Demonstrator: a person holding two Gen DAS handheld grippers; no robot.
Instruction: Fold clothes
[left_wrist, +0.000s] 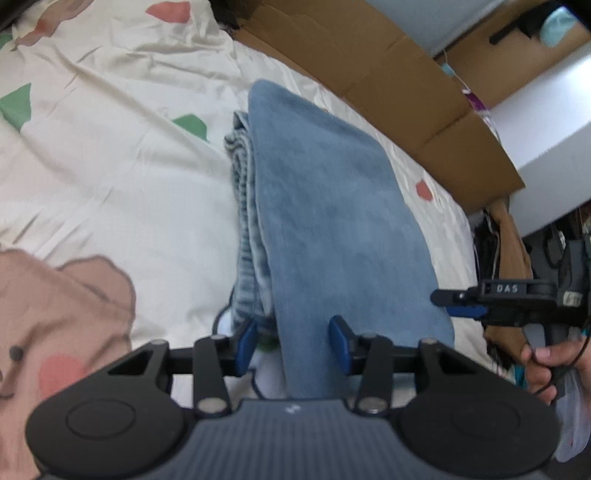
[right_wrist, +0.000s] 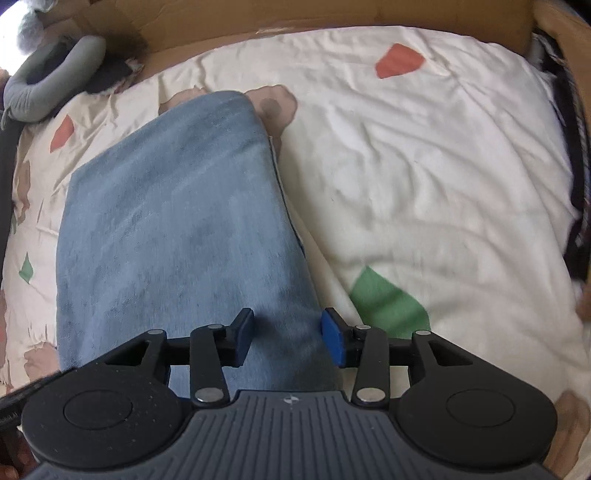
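The bed (right_wrist: 424, 155), with its cream cover and red and green patches, takes up nearly everything here, and cardboard (left_wrist: 406, 85) stands along its far edge. The jeans (right_wrist: 177, 221) lie on the bed as a long folded strip, one end close to that far edge, the other running under both grippers. In the left view you can see the stacked layers down one long side, so it looks folded a few times over already.

Left gripper (left_wrist: 293, 347) hangs over the near end of the strip, jaws part open, nothing pinched that I can see. Right gripper (right_wrist: 286, 338) is also over the near end, by the strip's side edge, jaws part open and not clamping anything. There's a hand (left_wrist: 550, 369) holding the right one at the side of the left view.

What could go wrong, I reckon: those stacked layers look loose, so a grab that catches only the top layer would peel the stack apart. A grab off the side edge could also drag the strip crooked, or snag the bed cover with it.
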